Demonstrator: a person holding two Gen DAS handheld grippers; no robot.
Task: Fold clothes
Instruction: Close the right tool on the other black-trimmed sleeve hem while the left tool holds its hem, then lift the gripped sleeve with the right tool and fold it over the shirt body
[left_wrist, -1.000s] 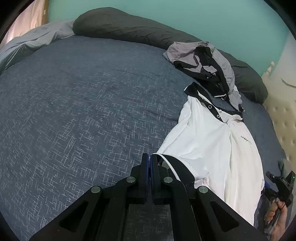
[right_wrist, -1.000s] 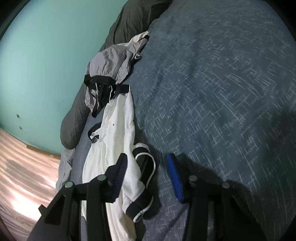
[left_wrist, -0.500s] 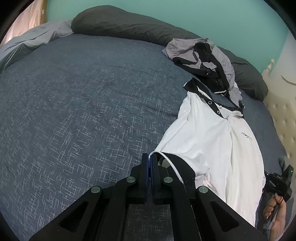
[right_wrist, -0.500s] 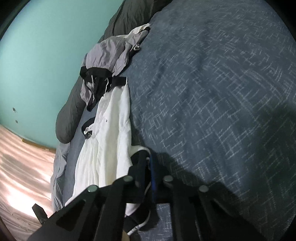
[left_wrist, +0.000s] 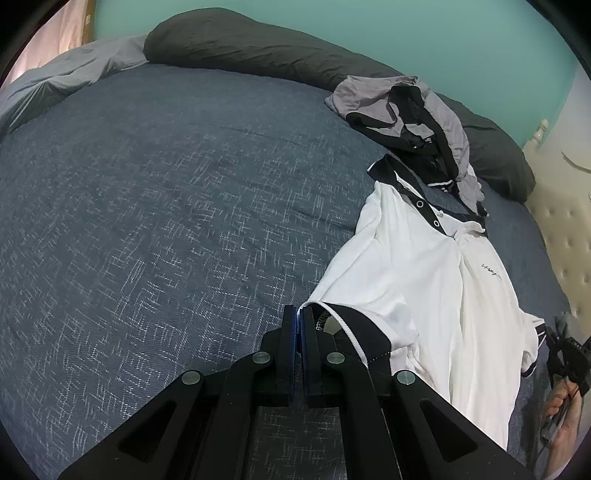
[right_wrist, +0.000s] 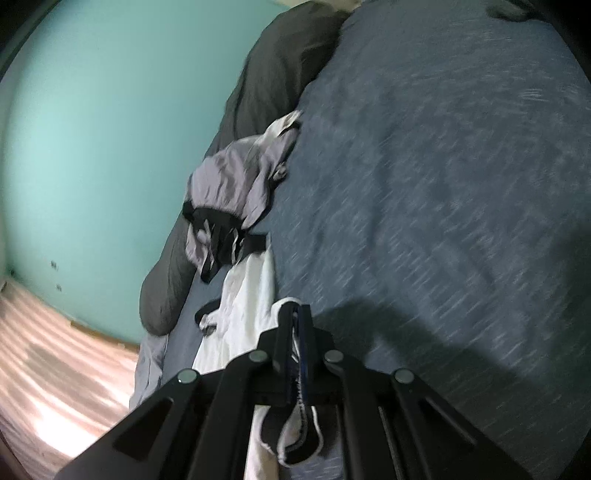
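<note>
Teal walls are backing a wide bed (left_wrist: 155, 221) that is wearing a dark blue flecked cover, and it is carrying everything in play. Along its right edge a white polo shirt (left_wrist: 436, 280) is lying lengthwise, collar toward the head of the bed, still spread out and showing no fold.

Both tools are pinching it. The left gripper (left_wrist: 298, 325) is sitting with its fingers pressed together on the black trimmed cuff of one sleeve. The right gripper (right_wrist: 295, 325) is clamping the other sleeve's cuff, whose black and white band is hanging below the jaws; its jaws have just been closing on that cloth. In the left view a hand (left_wrist: 561, 428) is showing at the bed's right edge, holding that second tool.

As a judgement, the work is only starting: both sleeves are gripped, but the shirt is still waiting to be lifted, spread flat and folded.

A grey and black jacket (left_wrist: 410, 118) is lying crumpled just beyond the shirt's collar, overlapping it, and it is likely waiting its turn. Behind it a dark grey pillow (left_wrist: 258, 51) is running along the far edge, with pale grey bedding (left_wrist: 62, 81) at the far left corner. A cream tufted headboard (left_wrist: 565, 229) is standing past the right edge. Most of the bed is lying free for spreading, though the jacket may snag the collar.
</note>
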